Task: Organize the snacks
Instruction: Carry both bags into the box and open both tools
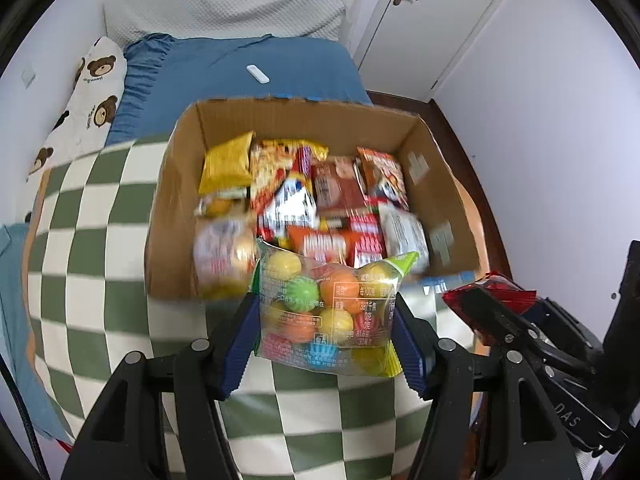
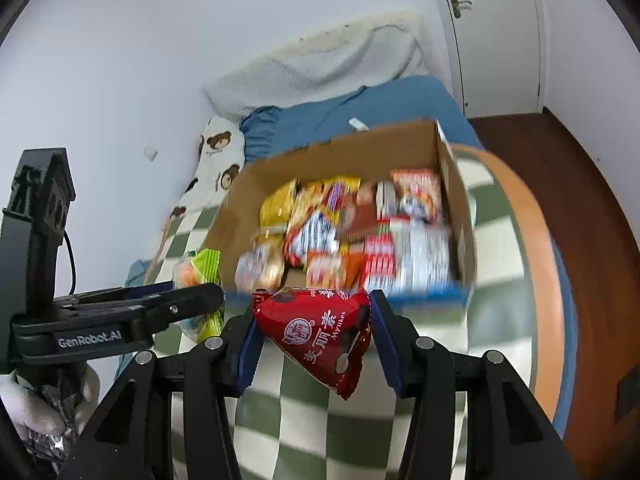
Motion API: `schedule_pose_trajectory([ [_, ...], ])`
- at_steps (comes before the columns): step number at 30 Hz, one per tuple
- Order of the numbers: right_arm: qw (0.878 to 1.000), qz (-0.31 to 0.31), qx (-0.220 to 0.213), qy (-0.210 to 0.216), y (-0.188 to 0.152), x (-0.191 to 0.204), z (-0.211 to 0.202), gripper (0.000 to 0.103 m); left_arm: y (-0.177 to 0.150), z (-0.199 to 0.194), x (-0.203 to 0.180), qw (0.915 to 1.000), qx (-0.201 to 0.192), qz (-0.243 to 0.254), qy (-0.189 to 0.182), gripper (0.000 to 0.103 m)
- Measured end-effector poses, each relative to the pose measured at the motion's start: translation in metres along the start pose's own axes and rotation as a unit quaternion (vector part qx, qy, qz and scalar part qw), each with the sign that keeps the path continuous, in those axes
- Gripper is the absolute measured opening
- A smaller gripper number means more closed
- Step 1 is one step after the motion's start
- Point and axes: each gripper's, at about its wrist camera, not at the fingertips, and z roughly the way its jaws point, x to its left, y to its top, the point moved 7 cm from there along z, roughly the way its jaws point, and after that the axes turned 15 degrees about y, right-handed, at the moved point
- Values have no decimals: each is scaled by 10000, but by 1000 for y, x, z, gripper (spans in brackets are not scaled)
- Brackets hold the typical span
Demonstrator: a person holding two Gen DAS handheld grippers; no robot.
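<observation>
My left gripper [image 1: 326, 312] is shut on a clear bag of coloured candy balls [image 1: 326, 304] and holds it above the near wall of an open cardboard box [image 1: 176, 184]. The box holds several snack packets [image 1: 304, 200]. My right gripper [image 2: 314, 328] is shut on a red Mylikes packet [image 2: 316, 332], just before the box's near edge [image 2: 240, 208]. In the left wrist view the right gripper with its red packet [image 1: 490, 292] is at the right. In the right wrist view the left gripper [image 2: 200, 300] with the candy bag [image 2: 202, 272] is at the left.
The box stands on a round table with a green and white checked cloth [image 1: 88, 248]. Behind it is a bed with a blue sheet [image 1: 240, 68], a bear-print pillow [image 1: 96, 96] and a white remote [image 1: 258, 74]. A white door [image 1: 432, 8] and brown floor [image 2: 560, 160] are at the right.
</observation>
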Motion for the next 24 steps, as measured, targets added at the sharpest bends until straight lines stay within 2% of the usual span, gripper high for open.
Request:
schedule_pose_trajectory([
  [3,9999,14,132,-68,25,-14,16,53,20,25,2,9996,267,-14,65,61],
  [8,9986,124,468,-192,43,-36,51,53,38,73,4,9972,656,77,362,61],
  [11,9970,248,697,-214,48,-51,69,53,37,97,2,9944,1004,124,297,62],
  [16,9913,468,1187,-324,46,-71,91,55,35,121,7,9898,1399,-135,217,65],
  [17,9908,498,1208,-354,46,-74,91,55,35,123,9,9892,1438,-199,189,66],
  [19,9888,444,1327,-528,44,-78,92,56,35,126,11,9885,1483,-236,152,82],
  [20,9866,479,1433,-622,42,-81,93,60,35,125,12,9888,1463,-206,188,86],
  [22,9854,541,1428,-747,42,-86,93,77,38,123,11,9900,1373,-109,297,89],
  [23,9849,526,1441,-807,43,-87,93,89,39,123,11,9901,1355,-74,358,89],
  [24,9835,521,1474,-911,42,-89,94,93,39,122,11,9903,1341,-44,374,94],
])
